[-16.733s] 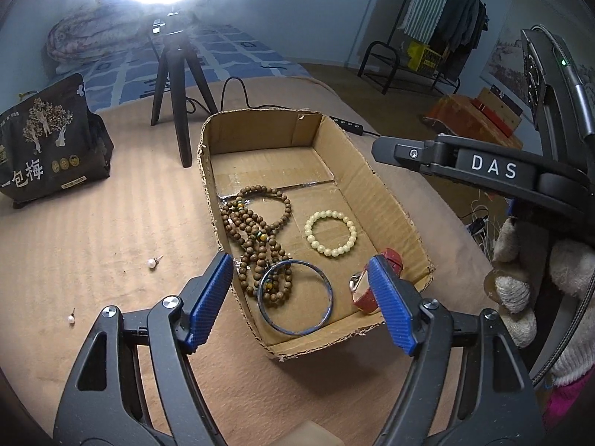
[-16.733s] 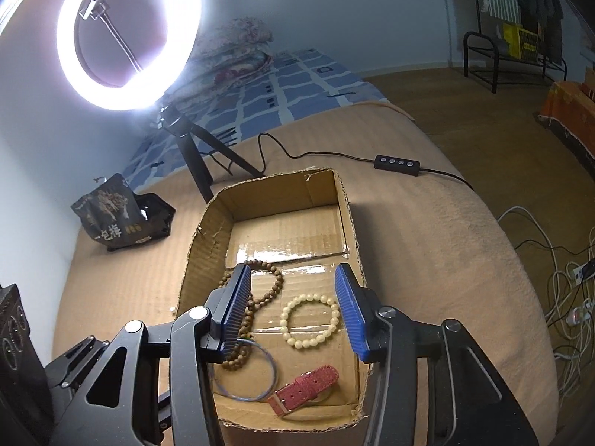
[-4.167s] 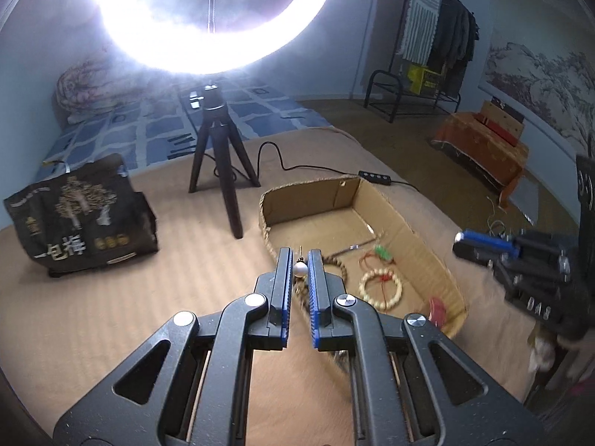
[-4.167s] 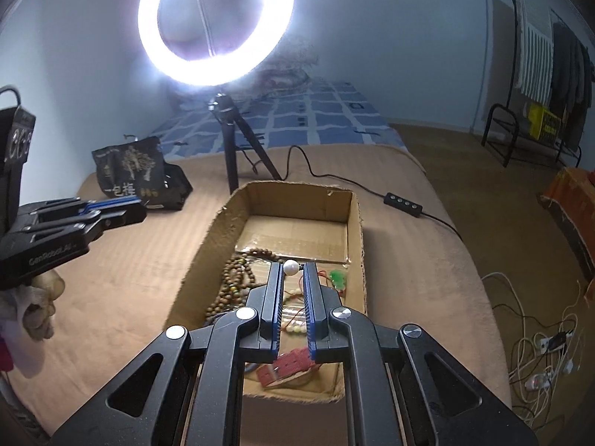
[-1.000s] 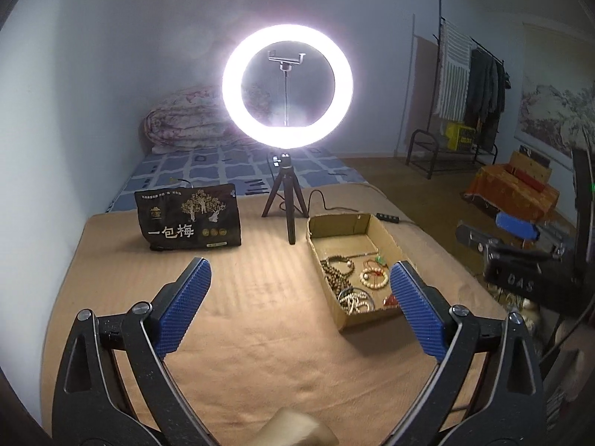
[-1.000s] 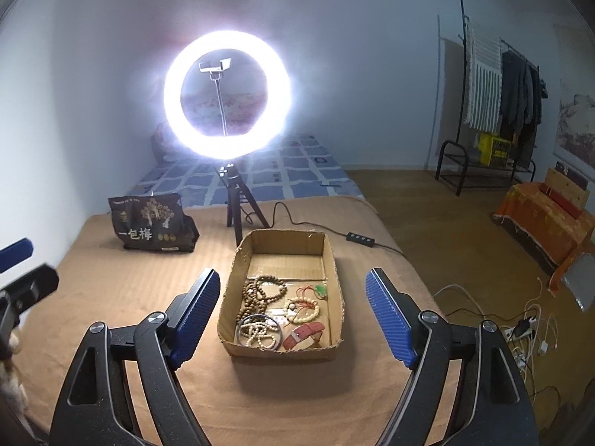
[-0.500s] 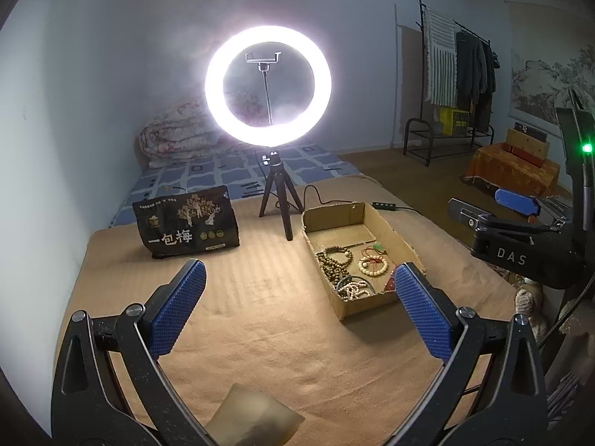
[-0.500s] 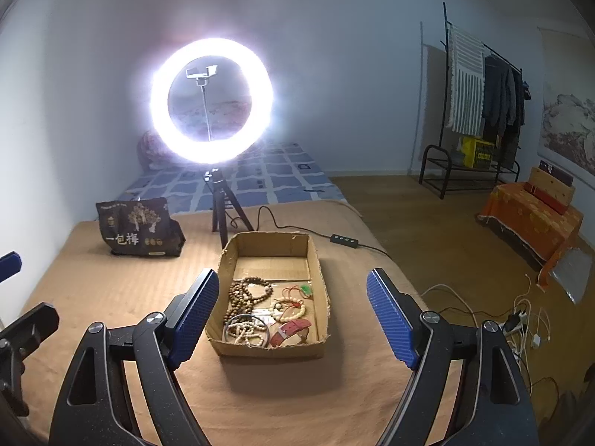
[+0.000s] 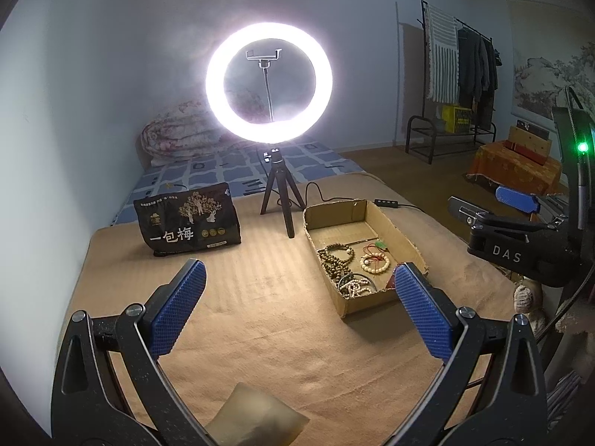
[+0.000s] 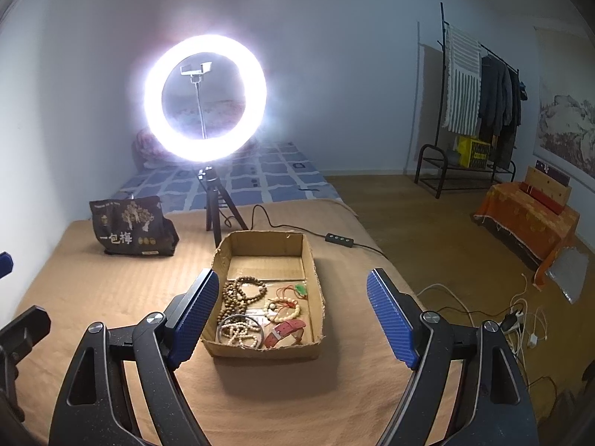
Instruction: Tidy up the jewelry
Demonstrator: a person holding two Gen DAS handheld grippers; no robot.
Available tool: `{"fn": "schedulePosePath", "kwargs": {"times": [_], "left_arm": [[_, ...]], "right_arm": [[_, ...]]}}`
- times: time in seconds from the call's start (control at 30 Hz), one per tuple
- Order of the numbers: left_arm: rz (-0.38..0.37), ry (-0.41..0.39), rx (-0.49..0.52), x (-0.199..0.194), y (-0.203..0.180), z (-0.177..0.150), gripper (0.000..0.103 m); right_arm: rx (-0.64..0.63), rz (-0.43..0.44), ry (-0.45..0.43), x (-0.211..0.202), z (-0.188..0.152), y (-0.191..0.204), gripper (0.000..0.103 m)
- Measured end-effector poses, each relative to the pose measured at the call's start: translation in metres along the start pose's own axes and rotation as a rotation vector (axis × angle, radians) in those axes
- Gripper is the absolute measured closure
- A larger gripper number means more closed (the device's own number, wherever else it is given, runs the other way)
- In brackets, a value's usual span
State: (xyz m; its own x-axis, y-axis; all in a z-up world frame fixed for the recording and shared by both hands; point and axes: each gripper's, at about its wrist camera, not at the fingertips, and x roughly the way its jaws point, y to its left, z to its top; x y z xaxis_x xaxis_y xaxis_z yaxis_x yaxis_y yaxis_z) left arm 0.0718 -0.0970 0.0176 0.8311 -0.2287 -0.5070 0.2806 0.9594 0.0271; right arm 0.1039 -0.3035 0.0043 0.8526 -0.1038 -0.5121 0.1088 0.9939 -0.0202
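Hovering open-jawed, both tools (image 10: 292, 319) face the jewelry box (image 10: 316, 297).

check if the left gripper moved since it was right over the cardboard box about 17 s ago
Yes. The left gripper has pulled back from the cardboard box, which now lies well ahead of its open jaws.

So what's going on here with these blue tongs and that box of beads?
A person is tidying jewelry with a pair of tongs in each hand. Right now both the left tongs and the right tongs are open and empty, held back above the tan cover. The jewelry lies in the cardboard box: brown beads, a cream bracelet, a red strap. No loose pieces show on the cover, so the sorting looks about done.
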Motion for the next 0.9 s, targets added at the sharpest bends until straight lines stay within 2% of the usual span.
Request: {"fn": "schedulePosePath", "kwargs": {"times": [0.9], "left_arm": [[0.0, -0.001, 0.001, -0.0009, -0.001, -0.0008, 0.0]], "right_arm": [[-0.004, -0.009, 0.018, -0.0002, -0.0001, -0.0017, 0.021]]}}
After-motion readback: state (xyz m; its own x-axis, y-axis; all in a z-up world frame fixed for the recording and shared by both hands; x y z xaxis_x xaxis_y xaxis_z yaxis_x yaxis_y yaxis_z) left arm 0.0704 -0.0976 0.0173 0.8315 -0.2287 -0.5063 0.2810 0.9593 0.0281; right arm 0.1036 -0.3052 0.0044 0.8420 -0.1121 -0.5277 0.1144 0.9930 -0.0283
